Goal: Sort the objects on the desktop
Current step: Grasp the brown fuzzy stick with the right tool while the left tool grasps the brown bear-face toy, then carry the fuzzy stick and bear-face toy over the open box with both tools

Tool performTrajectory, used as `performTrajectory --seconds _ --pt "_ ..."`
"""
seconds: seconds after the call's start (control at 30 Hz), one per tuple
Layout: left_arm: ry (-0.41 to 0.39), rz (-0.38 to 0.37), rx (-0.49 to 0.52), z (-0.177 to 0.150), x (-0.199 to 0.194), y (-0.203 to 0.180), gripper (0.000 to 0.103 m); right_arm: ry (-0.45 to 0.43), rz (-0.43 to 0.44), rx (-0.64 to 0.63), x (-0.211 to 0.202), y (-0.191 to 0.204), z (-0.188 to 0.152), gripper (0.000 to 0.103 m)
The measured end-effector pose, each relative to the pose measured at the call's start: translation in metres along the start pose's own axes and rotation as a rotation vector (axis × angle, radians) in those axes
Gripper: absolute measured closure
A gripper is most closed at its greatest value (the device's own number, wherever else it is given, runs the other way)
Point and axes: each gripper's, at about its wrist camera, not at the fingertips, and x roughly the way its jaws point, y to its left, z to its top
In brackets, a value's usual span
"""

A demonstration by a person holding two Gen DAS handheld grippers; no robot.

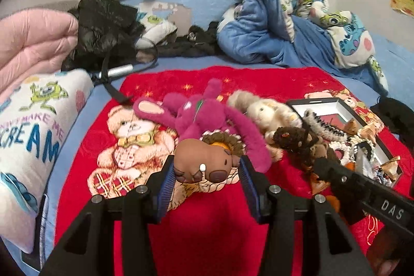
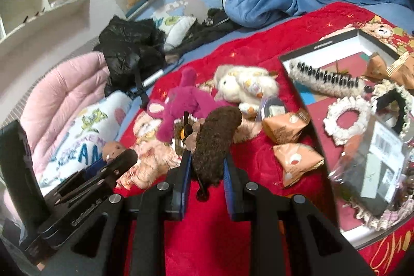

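My left gripper (image 1: 205,167) is shut on a brown capybara toy (image 1: 204,159) and holds it over the red blanket (image 1: 207,224). It also shows in the right wrist view (image 2: 112,149). My right gripper (image 2: 207,164) is shut on a dark brown fuzzy plush (image 2: 214,141), which also shows in the left wrist view (image 1: 295,137). A magenta rabbit plush (image 1: 204,113) and a cream plush (image 1: 264,110) lie just beyond. An open box (image 2: 292,64) at the right holds hair clips and scrunchies (image 2: 346,120).
Two orange wrapped packets (image 2: 295,159) lie beside the box. A pink quilt (image 1: 33,43), a printed pillow (image 1: 31,131) and a black jacket (image 1: 103,25) lie at the left. A blue blanket heap (image 1: 271,25) lies at the back.
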Motion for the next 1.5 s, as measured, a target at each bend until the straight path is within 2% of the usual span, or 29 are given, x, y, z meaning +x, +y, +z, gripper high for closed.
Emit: performTrajectory --seconds 0.17,0.3,0.9,0.97,1.07,1.17,1.5 --pt "-0.03 -0.016 0.047 0.004 -0.011 -0.025 0.053 -0.055 0.024 0.004 -0.019 -0.003 0.008 0.081" --pt "-0.04 -0.034 0.074 0.004 -0.016 -0.045 0.053 -0.058 0.031 0.01 -0.025 -0.008 0.009 0.081" --pt "-0.037 -0.105 0.099 0.003 -0.023 -0.096 0.053 -0.108 -0.02 0.026 -0.059 -0.039 0.012 0.081" --pt "-0.04 -0.122 0.099 0.003 -0.024 -0.105 0.053 -0.12 -0.041 0.028 -0.07 -0.048 0.012 0.081" --pt "-0.041 -0.143 0.102 0.005 -0.026 -0.118 0.053 -0.156 -0.119 -0.013 -0.09 -0.058 0.014 0.081" --pt "-0.044 -0.173 0.105 0.005 -0.028 -0.137 0.053 -0.19 -0.144 -0.016 -0.109 -0.071 0.017 0.081" --pt "-0.03 -0.247 0.144 -0.002 -0.034 -0.199 0.053 -0.227 -0.252 -0.017 -0.159 -0.115 0.018 0.081"
